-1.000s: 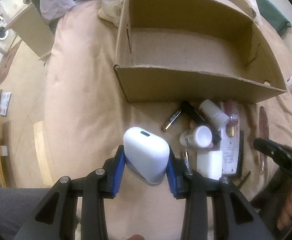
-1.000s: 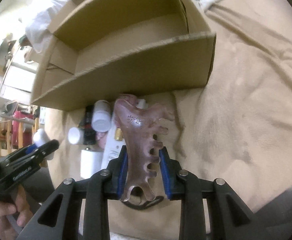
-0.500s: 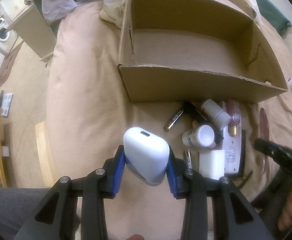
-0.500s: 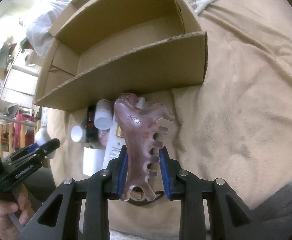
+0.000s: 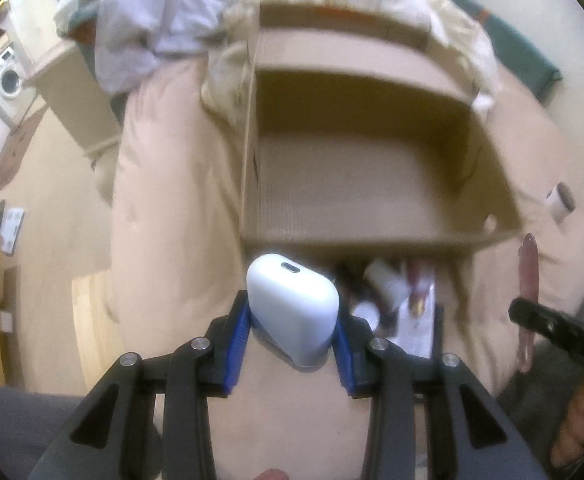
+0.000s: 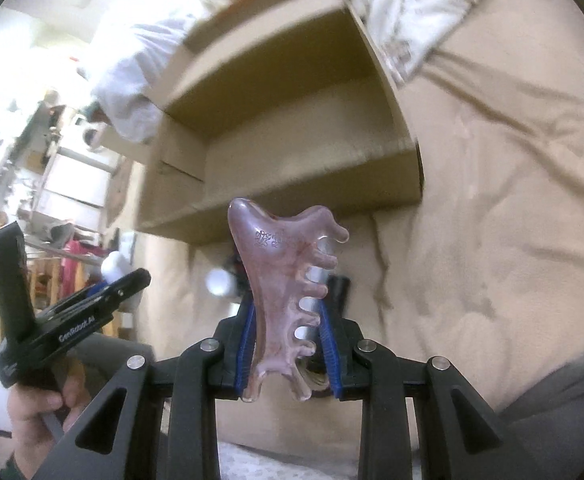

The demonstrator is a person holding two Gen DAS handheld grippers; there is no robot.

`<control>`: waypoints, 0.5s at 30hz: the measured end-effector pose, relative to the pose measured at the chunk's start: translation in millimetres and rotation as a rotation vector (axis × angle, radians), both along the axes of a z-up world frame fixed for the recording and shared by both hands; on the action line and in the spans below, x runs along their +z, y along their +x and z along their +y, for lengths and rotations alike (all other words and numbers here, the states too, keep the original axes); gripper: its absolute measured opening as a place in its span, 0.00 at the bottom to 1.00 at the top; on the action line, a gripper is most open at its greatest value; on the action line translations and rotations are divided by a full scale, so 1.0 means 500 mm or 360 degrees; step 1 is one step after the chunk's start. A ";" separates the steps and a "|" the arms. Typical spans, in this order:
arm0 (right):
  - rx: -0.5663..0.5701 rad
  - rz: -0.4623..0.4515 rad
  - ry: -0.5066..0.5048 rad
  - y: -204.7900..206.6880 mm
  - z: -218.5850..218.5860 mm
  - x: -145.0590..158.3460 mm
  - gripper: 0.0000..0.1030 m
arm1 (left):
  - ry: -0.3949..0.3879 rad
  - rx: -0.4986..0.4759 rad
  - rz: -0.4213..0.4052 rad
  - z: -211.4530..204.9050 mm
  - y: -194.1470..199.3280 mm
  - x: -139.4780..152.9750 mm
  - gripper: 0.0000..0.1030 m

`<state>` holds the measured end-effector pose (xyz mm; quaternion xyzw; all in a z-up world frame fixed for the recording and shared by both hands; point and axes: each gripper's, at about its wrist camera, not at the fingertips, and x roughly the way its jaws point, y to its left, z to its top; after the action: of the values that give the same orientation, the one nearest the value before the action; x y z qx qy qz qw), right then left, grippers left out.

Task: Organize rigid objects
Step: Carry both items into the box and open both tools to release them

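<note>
Both tools loaded above the bed, cardboard box [image 5: 372, 184] ahead.
My left tool [image 5: 292, 332] clamps the white case [image 5: 292, 312]; my right tool [image 6: 287, 344] clamps the pink comb [image 6: 279, 292]. Loose bottles [image 5: 388, 284] lie against the box's near wall.

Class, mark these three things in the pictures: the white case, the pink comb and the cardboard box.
white case [image 5: 292, 304], left wrist view, on its rounded front face.
pink comb [image 6: 275, 280], right wrist view, on its flat body beside the teeth.
cardboard box [image 5: 372, 184], left wrist view, on its bare floor.
</note>
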<state>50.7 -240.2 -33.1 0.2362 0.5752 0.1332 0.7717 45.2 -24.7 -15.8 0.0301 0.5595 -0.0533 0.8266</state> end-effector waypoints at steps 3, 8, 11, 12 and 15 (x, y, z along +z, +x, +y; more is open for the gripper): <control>0.0007 -0.0079 0.0042 0.018 -0.010 0.042 0.30 | -0.0013 -0.0032 -0.0027 -0.014 0.028 0.031 0.34; 0.0036 -0.0182 0.0062 0.082 -0.008 0.090 0.30 | 0.0030 -0.0084 -0.0045 -0.047 0.092 0.046 0.34; 0.0040 -0.0220 0.0068 0.125 -0.004 0.098 0.30 | 0.0074 -0.0106 -0.0036 -0.066 0.127 0.033 0.34; 0.0039 -0.0224 0.0068 0.139 -0.002 0.096 0.30 | 0.0086 -0.0112 -0.0031 -0.072 0.135 0.025 0.34; 0.0047 -0.0212 0.0060 0.182 -0.008 0.081 0.30 | 0.0090 -0.0116 0.0016 -0.087 0.168 -0.004 0.34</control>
<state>141.6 -244.1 7.5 0.2329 0.5233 0.1708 0.8017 129.0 -68.2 -17.8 0.0735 0.5635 -0.0678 0.8200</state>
